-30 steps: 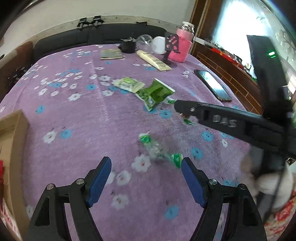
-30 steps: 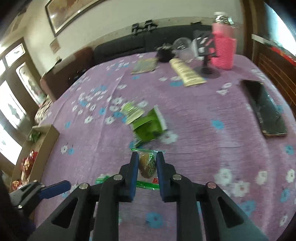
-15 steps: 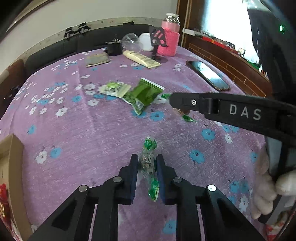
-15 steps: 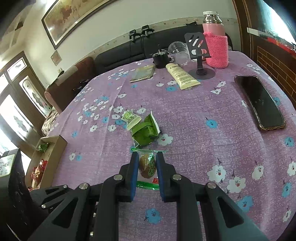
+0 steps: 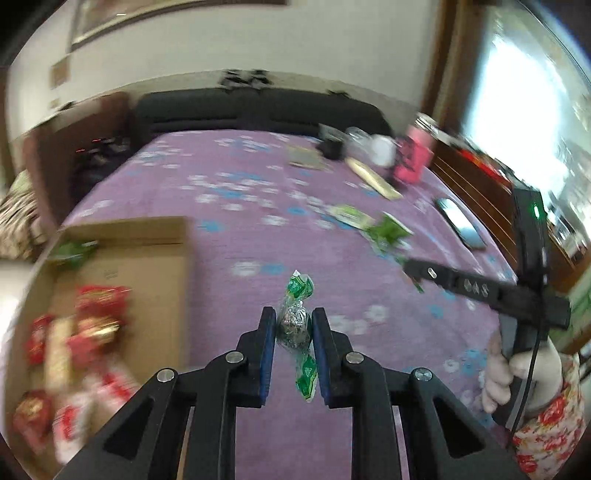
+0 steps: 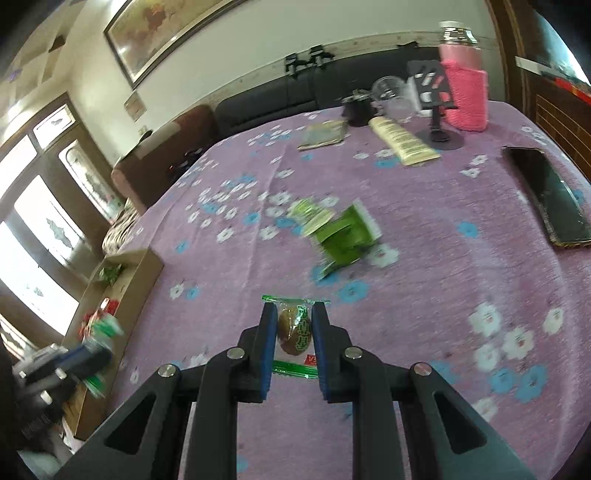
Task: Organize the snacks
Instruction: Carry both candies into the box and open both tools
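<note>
— What are the tongs holding?
— The left gripper clamps a green twist-wrapped candy above the purple floral tablecloth; the right gripper pinches a clear packet with a brown snack.
— Around them?
— A cardboard box of red packets sits left; green packets, a phone and a cream tube lie beyond.

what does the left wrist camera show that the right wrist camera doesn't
Only the left wrist view shows the left gripper shut on a twist-wrapped candy, plus the gloved hand holding the other gripper.

Only the right wrist view shows the right gripper shut on a sealed brown snack, and the painting.

Both show the box, the green packets, the phone and the pink bottle.
</note>
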`<state>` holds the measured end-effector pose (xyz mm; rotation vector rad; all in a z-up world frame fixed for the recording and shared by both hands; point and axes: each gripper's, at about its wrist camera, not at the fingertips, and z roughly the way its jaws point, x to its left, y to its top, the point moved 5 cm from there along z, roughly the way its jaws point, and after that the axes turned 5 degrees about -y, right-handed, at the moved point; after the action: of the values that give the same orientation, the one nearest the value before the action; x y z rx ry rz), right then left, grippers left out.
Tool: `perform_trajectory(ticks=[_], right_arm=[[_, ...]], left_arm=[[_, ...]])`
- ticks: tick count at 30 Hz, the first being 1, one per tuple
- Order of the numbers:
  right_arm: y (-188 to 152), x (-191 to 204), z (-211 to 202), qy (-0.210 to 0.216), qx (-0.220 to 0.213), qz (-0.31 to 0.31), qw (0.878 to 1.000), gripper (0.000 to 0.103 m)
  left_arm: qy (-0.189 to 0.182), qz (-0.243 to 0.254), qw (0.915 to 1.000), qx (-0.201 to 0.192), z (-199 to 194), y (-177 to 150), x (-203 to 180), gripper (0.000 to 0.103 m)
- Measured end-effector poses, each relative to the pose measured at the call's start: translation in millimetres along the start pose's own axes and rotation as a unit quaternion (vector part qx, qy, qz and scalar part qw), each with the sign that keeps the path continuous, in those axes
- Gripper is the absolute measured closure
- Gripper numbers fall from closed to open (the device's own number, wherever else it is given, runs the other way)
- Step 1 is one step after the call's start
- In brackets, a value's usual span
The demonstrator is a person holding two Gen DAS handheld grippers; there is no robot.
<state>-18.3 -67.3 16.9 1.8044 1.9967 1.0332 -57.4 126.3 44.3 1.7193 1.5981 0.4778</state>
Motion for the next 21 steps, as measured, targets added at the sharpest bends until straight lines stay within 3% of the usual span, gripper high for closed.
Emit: perform_trajectory(ticks=[3,10,17,21], right_arm=[[-9,29,-3,0.012,0.005,-0.019,1.000,0.085],[-18,126,-17,0.096,0.022,-0.054,0.994,0.085],[-34,215,-10,0.134,0.046,-0.114,0.983,0.084],[-50,242,3,0.138,0.066,-0.134,0.979,0.084]], left_arm=[[0.042,-0.018,0.9988,-0.019,-27,-7,35,0.083],[0.100,-0.051,0.9924,-0.050,-62,-28,91,0.083],[0.108,-0.083,0.9891,-0.055,-69,-42,118,0.083],[0.110,-0.090,0.9885,-0.052,-69,-48,126,0.083]])
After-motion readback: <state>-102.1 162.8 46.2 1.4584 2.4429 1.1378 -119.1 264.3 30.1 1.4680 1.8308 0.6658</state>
